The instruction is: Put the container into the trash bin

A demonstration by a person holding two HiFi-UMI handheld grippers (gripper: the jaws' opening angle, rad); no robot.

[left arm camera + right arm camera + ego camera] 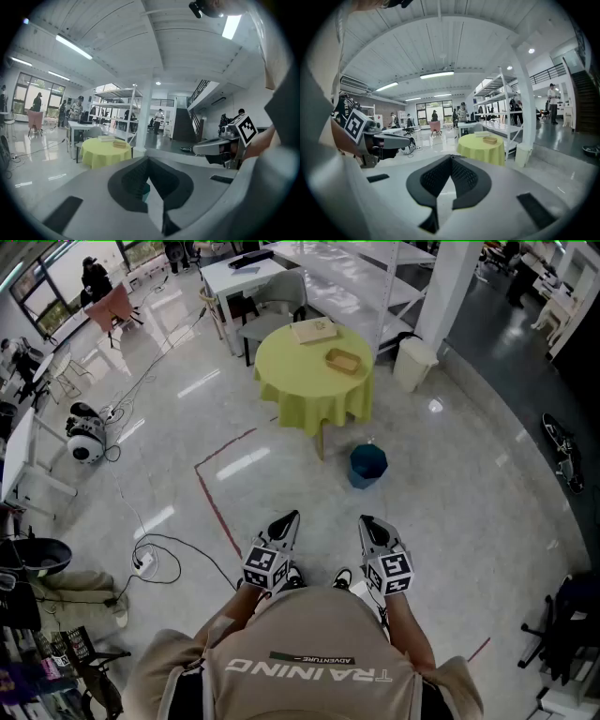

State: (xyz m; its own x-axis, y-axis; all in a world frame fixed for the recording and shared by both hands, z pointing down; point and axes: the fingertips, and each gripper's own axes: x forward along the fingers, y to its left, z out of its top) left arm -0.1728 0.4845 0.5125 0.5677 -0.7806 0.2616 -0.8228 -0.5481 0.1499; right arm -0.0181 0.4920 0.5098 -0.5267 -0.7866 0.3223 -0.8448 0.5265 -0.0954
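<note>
left tongs (289, 519): pinched together, nothing in them
right tongs (368, 523): same deal, closed up and empty
container (343, 360): near the right edge of the yellow desk (300, 371), well ahead of both tongs
trash bin (367, 465): on the floor, between desk and tongs

Yellow-draped round table (298, 376) carries a shallow tan container (343, 360) at three o'clock, a flat box (314, 331) at twelve; on the glossy floor (450, 488), a blue trash bin (367, 466) stands at the table's five o'clock.

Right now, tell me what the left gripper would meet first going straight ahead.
Probably the blue trash bin, glimpsed past the shut left gripper; only bare floor seems to lie before it.
</note>
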